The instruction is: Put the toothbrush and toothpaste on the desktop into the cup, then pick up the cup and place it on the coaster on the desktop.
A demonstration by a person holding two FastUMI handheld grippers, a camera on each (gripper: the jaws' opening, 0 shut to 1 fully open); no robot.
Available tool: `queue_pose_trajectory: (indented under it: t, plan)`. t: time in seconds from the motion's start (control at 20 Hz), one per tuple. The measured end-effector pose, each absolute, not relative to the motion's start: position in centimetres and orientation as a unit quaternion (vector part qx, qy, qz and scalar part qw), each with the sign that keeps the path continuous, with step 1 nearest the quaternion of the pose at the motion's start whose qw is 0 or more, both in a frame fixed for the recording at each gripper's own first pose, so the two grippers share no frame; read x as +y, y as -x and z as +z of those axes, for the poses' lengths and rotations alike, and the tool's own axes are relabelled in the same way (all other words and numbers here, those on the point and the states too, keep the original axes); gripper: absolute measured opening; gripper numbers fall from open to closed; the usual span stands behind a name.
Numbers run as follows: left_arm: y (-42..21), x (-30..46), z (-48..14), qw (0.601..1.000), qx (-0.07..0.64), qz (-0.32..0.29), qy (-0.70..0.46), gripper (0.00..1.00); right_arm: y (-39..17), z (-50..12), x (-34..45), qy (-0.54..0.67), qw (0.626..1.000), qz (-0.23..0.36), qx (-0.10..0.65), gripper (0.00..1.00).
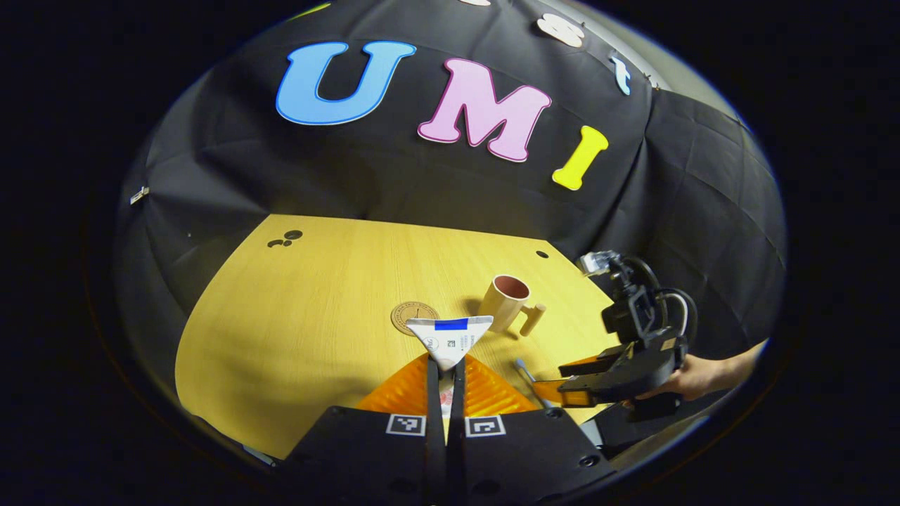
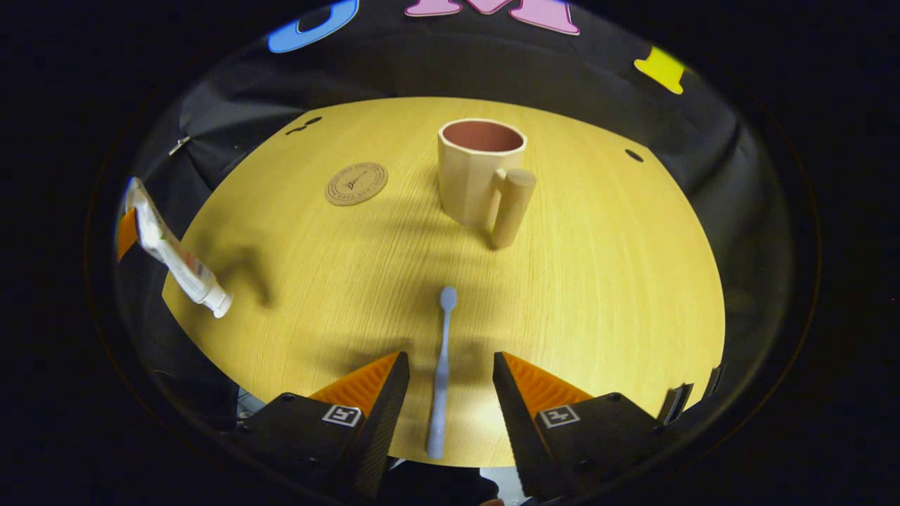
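Note:
My left gripper [image 1: 446, 362] is shut on the white toothpaste tube [image 1: 450, 336], holding it above the table with its flat crimped end toward the camera. In the right gripper view the tube [image 2: 176, 256] hangs at the far left, cap end down. The pale blue toothbrush [image 2: 441, 365] lies flat on the wooden table [image 2: 598, 281], running between the fingers of my open right gripper [image 2: 450, 360], which touch nothing. The beige cup [image 2: 478, 172] stands upright beyond the brush, its handle toward me. To its left lies the round coaster [image 2: 356, 183]. The left gripper view shows the cup [image 1: 504, 302], the coaster [image 1: 411, 313] and the right gripper [image 1: 562, 390].
The table's near edge runs just under the right gripper's fingers. A hand [image 1: 692, 379] holds the right gripper at the table's right side. Small dark holes [image 1: 285, 239] mark the table's far left corner. Black cloth walls surround the table.

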State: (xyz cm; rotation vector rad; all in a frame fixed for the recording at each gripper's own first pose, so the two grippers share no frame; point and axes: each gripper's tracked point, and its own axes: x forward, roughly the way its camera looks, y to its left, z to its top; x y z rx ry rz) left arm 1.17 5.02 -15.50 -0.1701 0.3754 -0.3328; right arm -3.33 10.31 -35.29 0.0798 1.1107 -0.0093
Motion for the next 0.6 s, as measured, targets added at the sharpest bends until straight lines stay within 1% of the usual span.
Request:
queue_pose_trajectory:
  t: [0.1,0.15,0.2,0.25,0.35,0.4,0.45,0.5,0.55,0.6]
  plan:
    - [-1.0,5.6,-15.5,0.967,0.182,-0.161,0.078,0.06,3.3,-36.3,10.3,-0.026,0.84,-0.007,0.542,0.7]
    - [-0.9,5.8,-15.4,0.967,0.18,-0.16,0.079,0.06,3.1,-36.7,10.4,-0.02,0.836,-0.006,0.548,0.72]
    - [-0.9,5.9,-15.3,0.967,0.18,-0.162,0.082,0.06,3.0,-37.0,10.6,-0.018,0.832,-0.006,0.555,0.68]
    - [-0.8,5.9,-15.4,0.966,0.181,-0.163,0.086,0.06,3.1,-37.2,10.8,-0.021,0.827,-0.004,0.562,0.68]
    - [-0.8,6.1,-15.4,0.966,0.182,-0.163,0.088,0.06,3.0,-37.6,11.1,-0.026,0.822,-0.009,0.57,0.59]
    - [-0.8,6.1,-15.3,0.966,0.181,-0.163,0.088,0.06,3.0,-37.7,11.1,-0.027,0.818,-0.01,0.574,0.49]
    - [-0.8,6.1,-15.3,0.966,0.181,-0.164,0.087,0.06,2.8,-37.8,11.4,-0.033,0.819,-0.012,0.573,0.46]
    - [-0.9,6.0,-15.2,0.965,0.181,-0.166,0.087,0.06,2.8,-37.9,11.6,-0.037,0.816,-0.01,0.577,0.38]
    - [-1.0,6.0,-15.2,0.965,0.181,-0.167,0.087,0.06,2.8,-37.8,11.7,-0.042,0.815,-0.008,0.578,0.35]
    - [-1.1,5.9,-15.0,0.965,0.181,-0.167,0.086,0.06,2.9,-37.8,11.9,-0.05,0.813,-0.01,0.58,0.27]
